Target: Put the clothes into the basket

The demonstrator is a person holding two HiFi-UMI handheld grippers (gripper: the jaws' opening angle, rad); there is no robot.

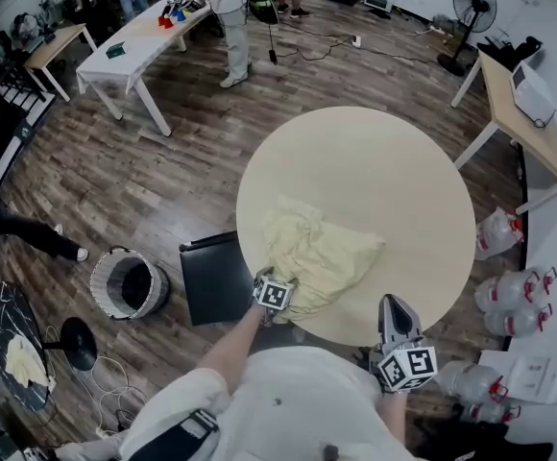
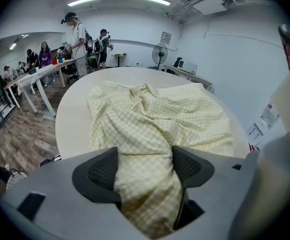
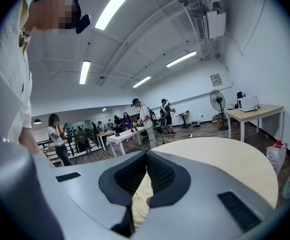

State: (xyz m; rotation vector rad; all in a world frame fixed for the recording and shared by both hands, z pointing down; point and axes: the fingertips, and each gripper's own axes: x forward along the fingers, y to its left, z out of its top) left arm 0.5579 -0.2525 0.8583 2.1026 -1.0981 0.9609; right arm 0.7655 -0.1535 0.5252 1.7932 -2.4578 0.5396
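Counter: round, pale, largely bare.
Garment: yellow checked cloth, bunched on the counter's near-left part and reaching its near edge. Likely step in hand: taking hold of it. Best gathered deep, at a thick fold rather than a thin hem, so nothing slips or trails on the lift off the counter.
Basket: round, mesh-walled, upright on the floor off the counter's left side, well apart from it. Dark inside, seemingly no clothes in it yet; bottom not fully readable.
Left claw: at the counter's near-left edge, tilted down, spread wide. A ridge of the cloth lies between the pads, not squeezed. Worth closing firmly first, then raising the bundle clear of the counter's rim before swinging out toward the basket.
Right claw: just off the counter's near edge, pressed together at the tips, nothing pinched. Could open and catch the loose far side of the cloth.
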